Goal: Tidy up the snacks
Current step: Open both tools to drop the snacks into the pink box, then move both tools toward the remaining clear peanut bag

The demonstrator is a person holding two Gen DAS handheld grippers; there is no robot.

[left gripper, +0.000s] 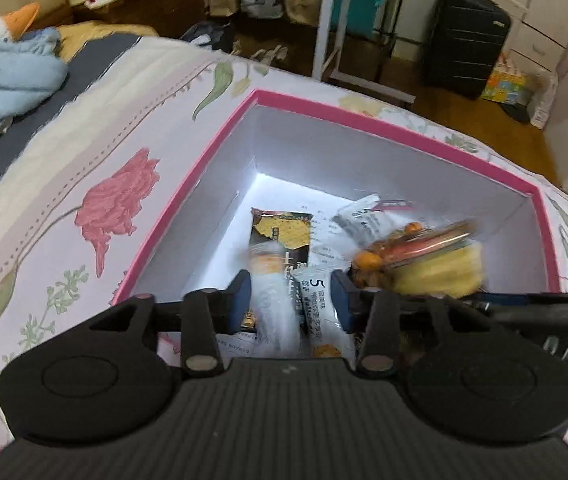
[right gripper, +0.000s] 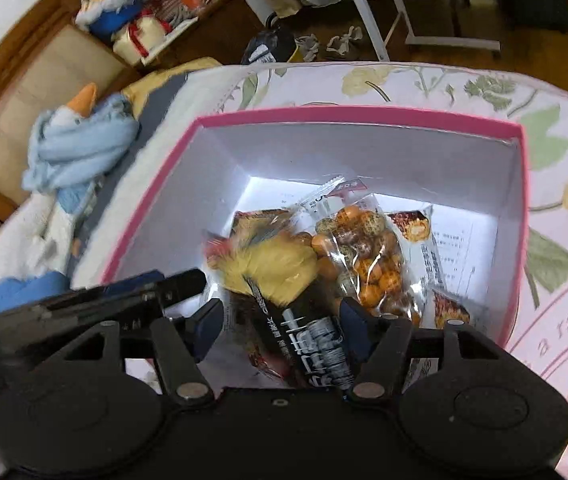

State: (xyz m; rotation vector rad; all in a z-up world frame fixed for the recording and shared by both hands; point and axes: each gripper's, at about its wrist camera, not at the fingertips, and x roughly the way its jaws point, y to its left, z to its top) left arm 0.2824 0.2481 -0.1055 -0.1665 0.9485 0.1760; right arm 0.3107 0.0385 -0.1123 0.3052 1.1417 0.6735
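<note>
Right wrist view: both grippers, the right gripper (right gripper: 279, 316) and left gripper (left gripper: 292, 300), hang spread, holding nothing, over the pink-rimmed box (right gripper: 364, 113), where snack packets (right gripper: 368, 256) would best lie flat.

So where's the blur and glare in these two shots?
Left wrist view: the yellow snack bag is smeared by motion blur, and the pink box's floor glares white at its far corner. Right wrist view: the same bag is blurred, the peanut packet stays fairly sharp, and the fisheye bends the room edges.
</note>
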